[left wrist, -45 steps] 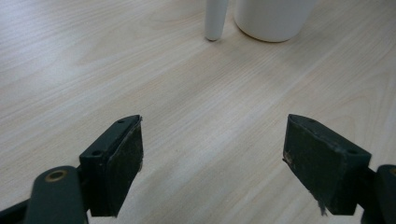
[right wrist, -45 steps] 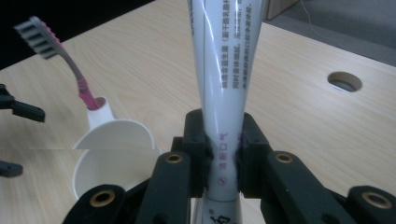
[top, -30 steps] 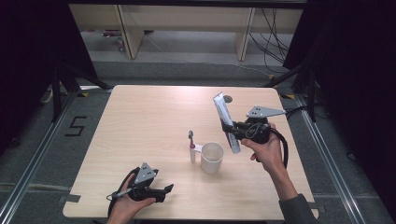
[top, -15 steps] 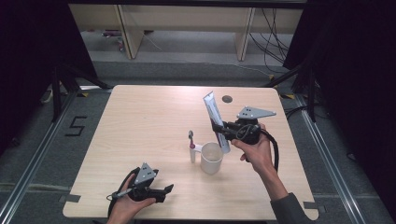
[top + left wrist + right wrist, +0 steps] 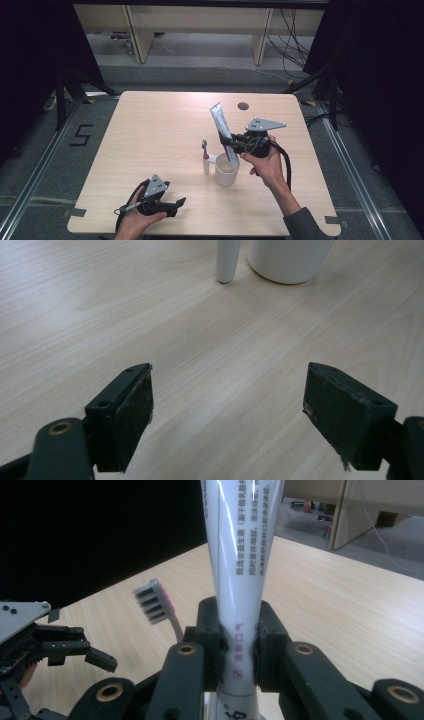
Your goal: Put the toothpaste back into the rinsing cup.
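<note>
Right gripper (image 5: 231, 143): pinching toothpaste tube (image 5: 220, 125) above white mug (image 5: 226, 173).
Left gripper (image 5: 181, 202): jaws spread, near edge.
Toothbrush (image 5: 205, 158): upright, left of mug.

Light wood table (image 5: 150, 130) w/ white mug (image 5: 226, 173) & upright toothbrush (image 5: 205, 159) just beside it, near centre.

The table (image 5: 150, 130) lies bare to the left and far side, while near its centre a white mug (image 5: 226, 172) and an upright toothbrush (image 5: 205, 157) just beside it obstruct passage.
</note>
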{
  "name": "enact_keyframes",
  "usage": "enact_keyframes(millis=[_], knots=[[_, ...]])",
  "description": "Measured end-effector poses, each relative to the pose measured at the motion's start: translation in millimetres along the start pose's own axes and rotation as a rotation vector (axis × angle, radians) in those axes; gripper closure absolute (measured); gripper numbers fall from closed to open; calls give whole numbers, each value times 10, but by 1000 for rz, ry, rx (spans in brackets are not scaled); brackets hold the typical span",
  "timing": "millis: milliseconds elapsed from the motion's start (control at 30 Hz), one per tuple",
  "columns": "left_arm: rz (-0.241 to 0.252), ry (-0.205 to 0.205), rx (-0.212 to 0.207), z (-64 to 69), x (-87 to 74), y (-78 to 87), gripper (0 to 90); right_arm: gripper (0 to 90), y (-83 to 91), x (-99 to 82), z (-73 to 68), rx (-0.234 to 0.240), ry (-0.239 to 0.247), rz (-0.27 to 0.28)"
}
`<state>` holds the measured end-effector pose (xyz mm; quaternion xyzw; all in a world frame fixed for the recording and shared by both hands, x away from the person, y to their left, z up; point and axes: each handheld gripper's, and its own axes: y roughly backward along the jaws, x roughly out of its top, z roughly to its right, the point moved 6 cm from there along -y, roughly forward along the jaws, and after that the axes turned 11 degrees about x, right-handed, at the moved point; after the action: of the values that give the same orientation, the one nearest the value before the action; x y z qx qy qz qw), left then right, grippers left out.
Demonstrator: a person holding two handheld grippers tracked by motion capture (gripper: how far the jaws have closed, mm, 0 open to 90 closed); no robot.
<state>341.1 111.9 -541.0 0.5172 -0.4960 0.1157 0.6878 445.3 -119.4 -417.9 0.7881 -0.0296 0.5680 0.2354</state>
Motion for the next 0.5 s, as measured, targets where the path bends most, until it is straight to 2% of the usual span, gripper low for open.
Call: enact_keyframes(millis=[33, 67, 100, 200, 233, 267, 300, 333, 433, 467, 500], knots=[[-3, -4, 1, -5, 1, 1, 195, 774, -19, -12, 11, 2, 16, 3], [-3, -4, 1, -4, 1, 1, 196, 773, -27, -39, -1, 1, -6, -7], [1, 0, 1, 2, 1, 1, 196, 773, -50, -55, 8, 14, 6, -3], [1, 2, 2, 1, 3, 0, 196, 773, -84, -110, 3, 17, 3, -11], [-7, -10, 1, -9, -1, 3, 196, 773, -88, -131, -10, 19, -15, -16], [-7, -11, 1, -7, -2, 3, 195, 773, -110, -142, 3, 27, 2, -10], [4, 0, -2, 5, -1, -2, 196, 773, -106, -166, 6, 16, -8, -24], [3, -2, -3, 4, -1, -2, 196, 773, -135, -194, 19, 16, 14, -22], [0, -4, 2, 1, 0, -2, 196, 772, -154, -232, 25, 22, 15, -31], [-10, -24, 4, -12, -9, 5, 196, 772, -165, -258, 14, 31, -13, -40], [-12, -25, -1, -10, -11, 7, 196, 772, -171, -273, 24, 27, 0, -46]])
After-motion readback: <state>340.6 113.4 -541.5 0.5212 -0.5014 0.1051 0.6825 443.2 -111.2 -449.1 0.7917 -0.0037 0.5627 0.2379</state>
